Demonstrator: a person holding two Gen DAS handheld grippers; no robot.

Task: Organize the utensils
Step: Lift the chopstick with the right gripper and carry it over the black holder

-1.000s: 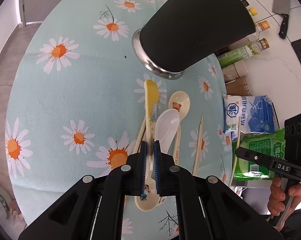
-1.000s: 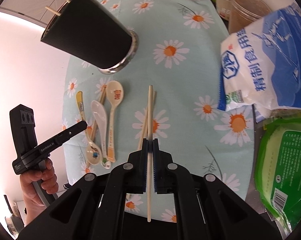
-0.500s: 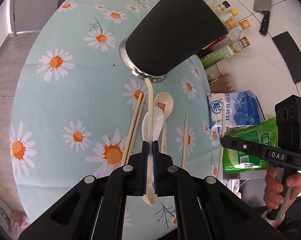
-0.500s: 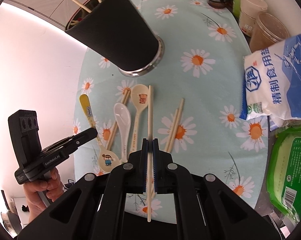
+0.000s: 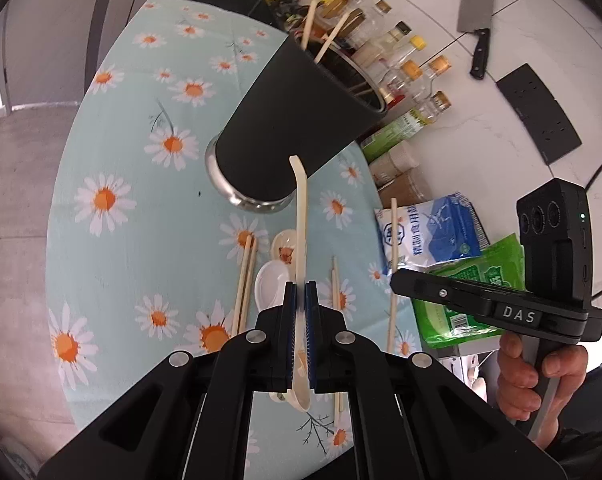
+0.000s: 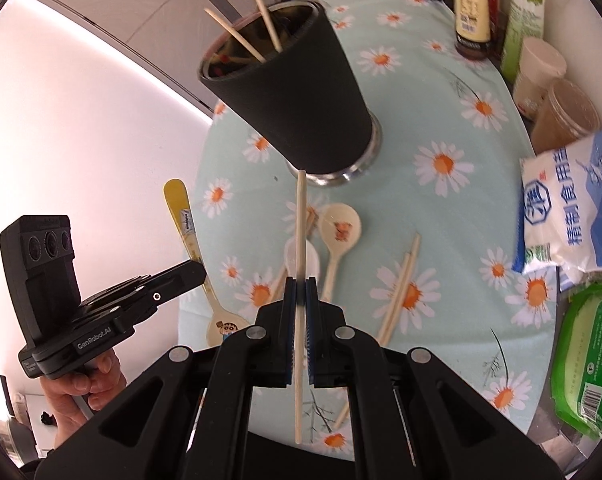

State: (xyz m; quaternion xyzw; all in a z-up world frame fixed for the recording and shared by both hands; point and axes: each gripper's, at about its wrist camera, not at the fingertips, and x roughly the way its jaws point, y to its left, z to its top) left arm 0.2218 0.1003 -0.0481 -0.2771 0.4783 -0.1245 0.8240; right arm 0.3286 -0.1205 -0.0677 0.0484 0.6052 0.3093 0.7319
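A black utensil cup [image 5: 297, 120] with a steel base stands on the daisy tablecloth and holds several chopsticks; it also shows in the right wrist view [image 6: 293, 96]. My left gripper [image 5: 300, 294] is shut on a cream spoon [image 5: 301, 216], lifted above the table, handle pointing at the cup. My right gripper [image 6: 300, 292] is shut on a single chopstick [image 6: 299, 232], held up before the cup. On the cloth lie a white spoon [image 5: 269, 284], a cartoon spoon [image 6: 339, 228], a chopstick pair [image 5: 245, 276] and another pair [image 6: 401, 280].
Sauce bottles [image 5: 405, 72] and jars stand behind the cup. A blue-white salt bag [image 6: 569, 208] and a green packet [image 6: 589, 356] lie at the right table edge. A cleaver [image 5: 475, 32] hangs on the wall. The tablecloth [image 5: 121, 248] ends near me.
Both grippers have risen well above the table with their loads. The left one lifted the cream spoon off the cloth. The cup's open top has come into view.
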